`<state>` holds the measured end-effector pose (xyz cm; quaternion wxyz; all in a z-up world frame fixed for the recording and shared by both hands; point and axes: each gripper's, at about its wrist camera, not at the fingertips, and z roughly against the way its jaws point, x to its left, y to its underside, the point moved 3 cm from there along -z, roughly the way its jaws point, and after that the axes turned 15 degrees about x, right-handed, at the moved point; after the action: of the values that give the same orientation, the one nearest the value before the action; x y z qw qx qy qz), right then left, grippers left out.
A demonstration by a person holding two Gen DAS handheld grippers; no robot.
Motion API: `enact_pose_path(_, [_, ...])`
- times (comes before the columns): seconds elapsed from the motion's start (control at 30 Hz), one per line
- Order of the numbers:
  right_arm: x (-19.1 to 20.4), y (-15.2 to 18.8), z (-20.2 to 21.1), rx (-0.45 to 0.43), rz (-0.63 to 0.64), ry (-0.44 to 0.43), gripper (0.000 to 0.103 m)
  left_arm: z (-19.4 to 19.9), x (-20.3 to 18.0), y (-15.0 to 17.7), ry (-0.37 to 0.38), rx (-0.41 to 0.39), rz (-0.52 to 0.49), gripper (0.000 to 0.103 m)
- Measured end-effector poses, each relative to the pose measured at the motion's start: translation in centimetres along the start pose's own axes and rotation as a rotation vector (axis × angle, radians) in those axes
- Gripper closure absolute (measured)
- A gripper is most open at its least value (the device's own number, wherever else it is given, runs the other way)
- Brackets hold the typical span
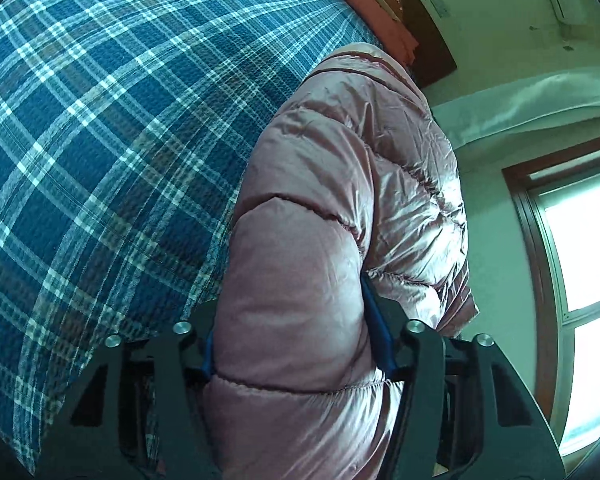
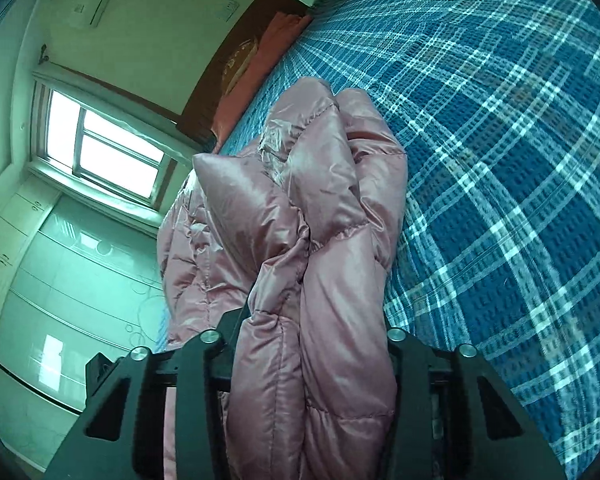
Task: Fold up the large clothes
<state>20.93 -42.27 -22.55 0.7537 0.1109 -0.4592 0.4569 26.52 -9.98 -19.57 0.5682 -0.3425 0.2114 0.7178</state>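
Both grippers are clamped on a pink padded jacket (image 1: 340, 208) that lies bunched on a bed covered with a blue plaid bedspread (image 1: 100, 140). In the left wrist view the left gripper (image 1: 296, 340) has a thick quilted panel squeezed between its blue-padded fingers (image 1: 376, 320), the fabric bulging out toward 12 o'clock, with plaid from 9 to 11 o'clock and a window (image 1: 580, 240) at 3 o'clock. In the right wrist view the right gripper (image 2: 312, 344) pinches a gathered, doubled-up section of the same jacket (image 2: 320, 220), which rises toward 12 o'clock; the bedspread (image 2: 500, 160) fills 1 to 4 o'clock and a window (image 2: 100, 148) sits at 9 to 10 o'clock. This looks like the grasping step ahead of a fold: two holds taken, the jacket not yet spread or laid flat. The next move probably calls for lifting both holds together and drawing them apart so the bulky, slippery shell straightens before it is laid over itself.
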Motion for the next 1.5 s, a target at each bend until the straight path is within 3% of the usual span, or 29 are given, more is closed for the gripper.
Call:
enact_pose_path(0.2, [1.8,1.0,0.5,-0.038,0.033,-0.022,0.072,1.2,-1.0,-0.2,-0.006,-0.022,-0.056,0.061])
enact_pose_path(0.5, [6.4,-1.4,-3.7,-0.017,0.085,-0.085,0.073,5.2,-0.6,-3.6,-0.022,-0.105,-0.086,0.063])
enact_pose_path(0.73, [9.8,-2.6,-9.9,0.056,0.109,-0.129,0.073,8.5,2.7,-8.0,-0.059,-0.172,-0.041,0.063])
enact_pose_path(0.9, [10.0,-3.1,-13.5,0.099,0.081,-0.100,0.073,8.0,6.6,-10.1,-0.049,-0.144,0.052,0.062])
enact_pose_path(1.0, [9.7,-3.3,-13.8,0.108,0.068,-0.088,0.073,7.6,7.2,-10.4,-0.049,-0.136,0.045,0.059])
enact_pose_path(1.17, [9.9,-3.4,-12.1,0.129,0.088,0.000,0.054,8.7,6.8,-10.7,-0.033,-0.110,0.020,0.047])
enact_pose_path(1.23, [10.3,-4.3,-11.4,0.104,0.114,0.049,0.039,10.0,6.7,-11.3,-0.015,-0.139,0.005,0.029])
enact_pose_path(1.3, [10.6,-5.4,-11.3,0.089,0.117,0.061,0.035,10.5,6.6,-12.6,-0.004,-0.151,-0.018,0.025])
enact_pose_path(1.5, [9.1,-9.3,-13.5,0.117,0.014,-0.002,0.032,8.0,7.3,-16.3,-0.007,-0.055,0.017,0.025])
